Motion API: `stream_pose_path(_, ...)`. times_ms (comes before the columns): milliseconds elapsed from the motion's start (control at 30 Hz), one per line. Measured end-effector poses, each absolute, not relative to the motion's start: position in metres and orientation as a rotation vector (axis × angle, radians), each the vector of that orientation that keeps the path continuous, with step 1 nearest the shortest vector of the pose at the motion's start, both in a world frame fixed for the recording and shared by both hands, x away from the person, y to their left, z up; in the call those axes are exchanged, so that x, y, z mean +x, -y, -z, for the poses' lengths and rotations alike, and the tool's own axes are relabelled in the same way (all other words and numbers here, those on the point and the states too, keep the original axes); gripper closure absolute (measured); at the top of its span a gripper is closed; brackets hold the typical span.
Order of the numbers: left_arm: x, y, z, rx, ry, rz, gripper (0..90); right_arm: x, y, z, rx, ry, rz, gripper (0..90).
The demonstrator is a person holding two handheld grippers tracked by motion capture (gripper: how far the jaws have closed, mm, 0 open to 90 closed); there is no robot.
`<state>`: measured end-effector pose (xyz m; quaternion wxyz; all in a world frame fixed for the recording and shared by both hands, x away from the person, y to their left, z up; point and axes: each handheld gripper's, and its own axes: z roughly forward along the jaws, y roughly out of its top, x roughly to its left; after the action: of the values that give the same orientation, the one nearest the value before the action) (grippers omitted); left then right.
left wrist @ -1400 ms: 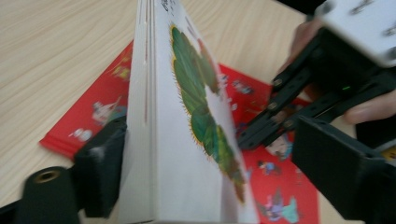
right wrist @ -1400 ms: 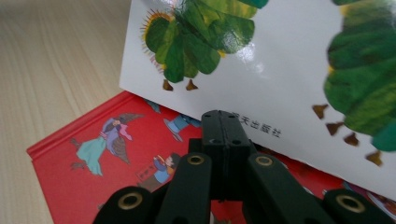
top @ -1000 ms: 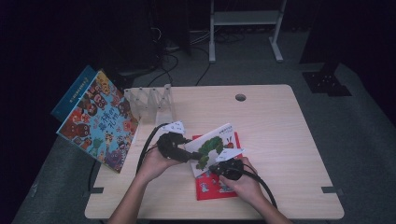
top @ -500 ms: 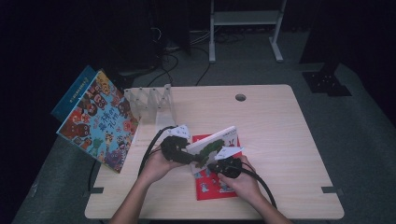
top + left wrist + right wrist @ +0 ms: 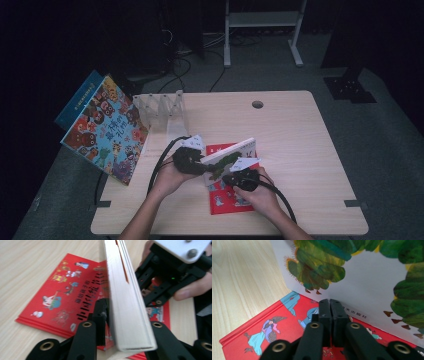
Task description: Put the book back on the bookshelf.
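I am lifting the white caterpillar picture book (image 5: 231, 157) off the red picture book (image 5: 227, 197) that lies flat near the front edge of the table (image 5: 310, 150), about midway along it. The white book is tilted up on its lower edge, its cover facing my right side.

My left gripper (image 5: 122, 322) has just been closing, and its jaws now straddle the book's thick page block at the end nearest me, one jaw on each cover. To do this well I should squeeze until both pads sit flat on the covers before raising it, so that the heavy block does not swivel or slip.

My right gripper (image 5: 329, 312) has its jaws together with nothing between them, tips low against the white cover, propping it.

Both forearms come in low from the front edge, hands close together over the red book.
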<state>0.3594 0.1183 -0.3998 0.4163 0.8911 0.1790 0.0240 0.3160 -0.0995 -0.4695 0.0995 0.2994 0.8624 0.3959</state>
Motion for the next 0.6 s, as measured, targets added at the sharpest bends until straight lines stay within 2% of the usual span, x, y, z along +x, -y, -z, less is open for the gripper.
stream_pose_path(100, 0.36, -0.12, 0.4, 2.223, -0.458, -0.062, 74.6, 0.315, 0.104, 0.467, 0.863, -2.531, -1.123, 77.4)
stream_pose_path(300, 0.36, -0.124, 0.398, 2.201, -0.47, -0.092, 74.9, 0.32, 0.142, 0.458, 0.936, -2.471, -1.114, 62.5)
stream_pose_path(600, 0.362, -0.134, 0.394, 2.172, -0.499, -0.111, 75.0, 0.344, 0.195, 0.461, 1.094, -2.339, -1.074, 45.2)
